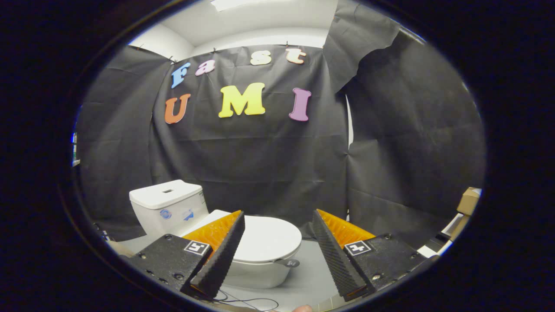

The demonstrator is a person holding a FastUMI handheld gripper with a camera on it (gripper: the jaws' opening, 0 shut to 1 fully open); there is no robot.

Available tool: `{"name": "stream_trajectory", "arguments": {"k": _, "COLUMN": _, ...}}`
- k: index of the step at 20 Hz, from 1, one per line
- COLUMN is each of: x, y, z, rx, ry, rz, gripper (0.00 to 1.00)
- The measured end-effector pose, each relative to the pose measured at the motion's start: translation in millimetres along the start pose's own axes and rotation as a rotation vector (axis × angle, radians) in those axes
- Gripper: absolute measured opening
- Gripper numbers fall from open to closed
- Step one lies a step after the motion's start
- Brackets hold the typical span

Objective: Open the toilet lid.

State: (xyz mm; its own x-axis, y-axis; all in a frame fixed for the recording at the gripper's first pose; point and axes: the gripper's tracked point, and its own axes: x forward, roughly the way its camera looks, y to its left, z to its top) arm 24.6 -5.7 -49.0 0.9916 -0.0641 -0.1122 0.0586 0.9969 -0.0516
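A: Quick pass. Gripper (pixel 277 225) has its fingers spread wide apart, holding nothing. Agree?

B: Yes. Toilet lid (pixel 269 238) is down flat on the bowl (pixel 256 273), ahead of the fingers and partly behind the left one. Not touching either.

A: Tank (pixel 167 206) sits behind it, off toward the left finger side. There's a small dark tab (pixel 288 262) sticking out at the lid's front edge.

B: That tab looks like the grab point. Risks?

A: Main one: the tab is small and thin, so the fingers could close beside it or only pinch the tip, and it slips out on the lift.

B: Also the lid is smooth and rounded. If they go for the rim instead, one finger may skid over the top and just press the lid down.

A: Lift arc matters too, I'd guess. Pulling straight up rather than swinging back toward the tank could drag the tab out of the grip, and the lid drops shut.

B: Cable (pixel 247 301) on the floor (pixel 310 277) under the fingers, possible snag on a low approach.

A: Noted.
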Motion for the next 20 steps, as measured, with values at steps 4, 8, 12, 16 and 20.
{"name": "stream_trajectory", "arguments": {"k": 4, "x": 5.4, "y": -2.2, "z": -1.2, "rx": 0.004, "ry": 0.01, "rz": -0.009, "gripper": 0.98}}
{"name": "stream_trajectory", "arguments": {"k": 8, "x": 11.5, "y": -1.1, "z": -3.8, "rx": 0.012, "ry": 0.03, "rz": -0.011, "gripper": 0.98}}
{"name": "stream_trajectory", "arguments": {"k": 12, "x": 26.6, "y": -1.6, "z": -1.1, "rx": 0.036, "ry": 0.032, "rz": -0.003, "gripper": 0.98}}
{"name": "stream_trajectory", "arguments": {"k": 16, "x": 47.5, "y": -9.8, "z": -12.1, "rx": 0.079, "ry": 0.07, "rz": -0.011, "gripper": 0.98}}
{"name": "stream_trajectory", "arguments": {"k": 20, "x": 70.2, "y": -28.8, "z": -42.9, "rx": 0.093, "ry": 0.175, "rz": -0.061, "gripper": 0.98}}
